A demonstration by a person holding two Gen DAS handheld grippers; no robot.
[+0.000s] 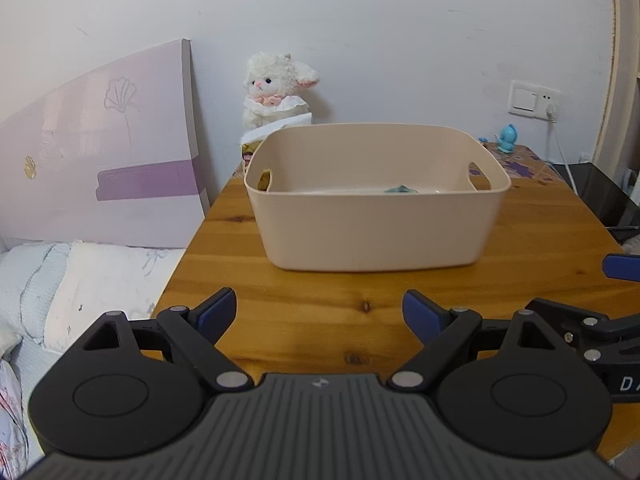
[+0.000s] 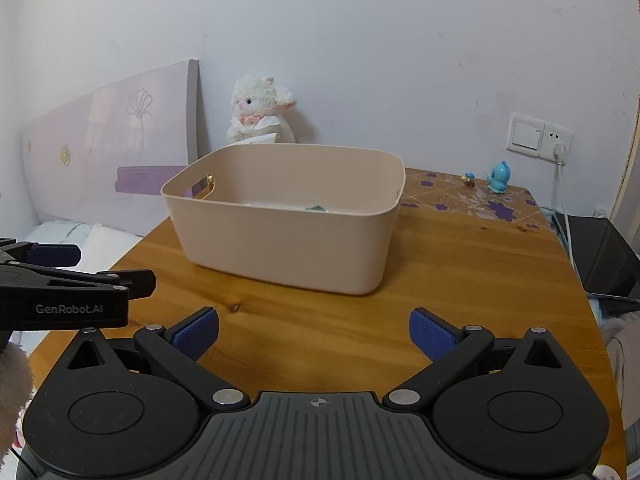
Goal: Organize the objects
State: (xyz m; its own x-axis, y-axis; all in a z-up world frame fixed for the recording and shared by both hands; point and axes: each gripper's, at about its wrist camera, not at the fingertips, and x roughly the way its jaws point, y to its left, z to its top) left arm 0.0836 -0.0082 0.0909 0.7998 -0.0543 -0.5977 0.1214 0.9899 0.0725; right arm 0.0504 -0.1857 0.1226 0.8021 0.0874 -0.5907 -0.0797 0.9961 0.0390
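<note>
Bin (image 1: pixel 376 232) upright; long axis crosswise.

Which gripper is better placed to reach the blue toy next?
Right gripper, likely: open and empty, and the blue toy sits on its side of the bin. Left gripper faces the bin.

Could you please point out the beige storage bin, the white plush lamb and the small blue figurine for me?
beige storage bin (image 1: pixel 376 232): left wrist view, front wall.
white plush lamb (image 2: pixel 260 98): right wrist view, its head.
small blue figurine (image 2: pixel 499 177): right wrist view, its body.
</note>
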